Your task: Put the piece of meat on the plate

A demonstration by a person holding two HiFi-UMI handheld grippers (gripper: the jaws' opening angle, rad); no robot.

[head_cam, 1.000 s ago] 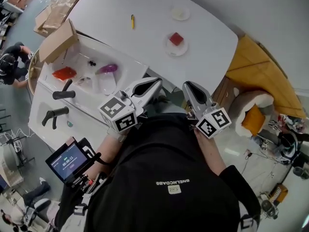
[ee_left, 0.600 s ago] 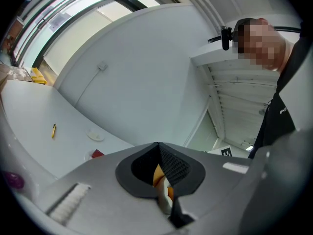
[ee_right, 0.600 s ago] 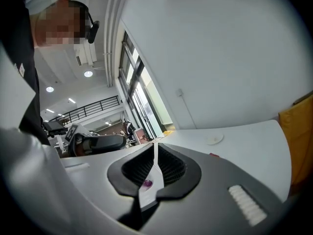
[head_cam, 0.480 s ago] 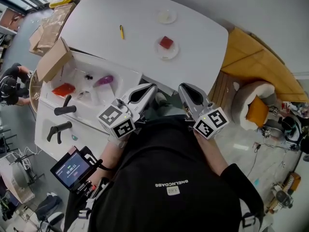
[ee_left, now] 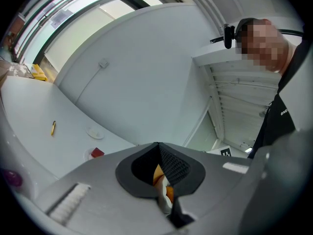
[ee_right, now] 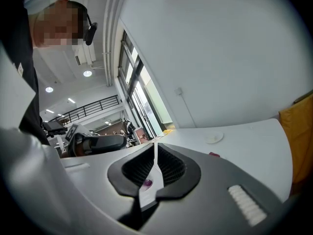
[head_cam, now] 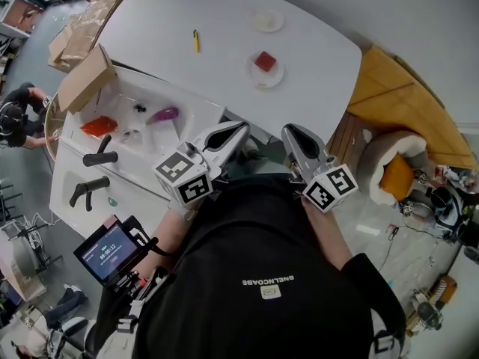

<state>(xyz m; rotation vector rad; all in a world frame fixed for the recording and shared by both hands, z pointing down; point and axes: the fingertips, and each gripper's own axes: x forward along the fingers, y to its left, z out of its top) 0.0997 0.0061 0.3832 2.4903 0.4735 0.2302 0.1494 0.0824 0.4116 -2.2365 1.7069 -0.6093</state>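
Two grippers, both empty, jaws together: left gripper (head_cam: 238,128), right gripper (head_cam: 290,132), lower centre, nr person's body. Piece of meat (head_cam: 264,60) sat on plate (head_cam: 257,75), upper-centre worktop (head_cam: 224,28). Placement looked done; sound practice was grippers well clear, plate unnudged.

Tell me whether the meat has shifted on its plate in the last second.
No. The piece of meat stays on the same spot of its plate, which keeps its distance from the yellow pen; only the view shifted.

Small screen (head_cam: 108,251) reads approx. 00:00:12; white print (head_cam: 268,280) on black shirt (head_cam: 247,230) upside-down, not legible.
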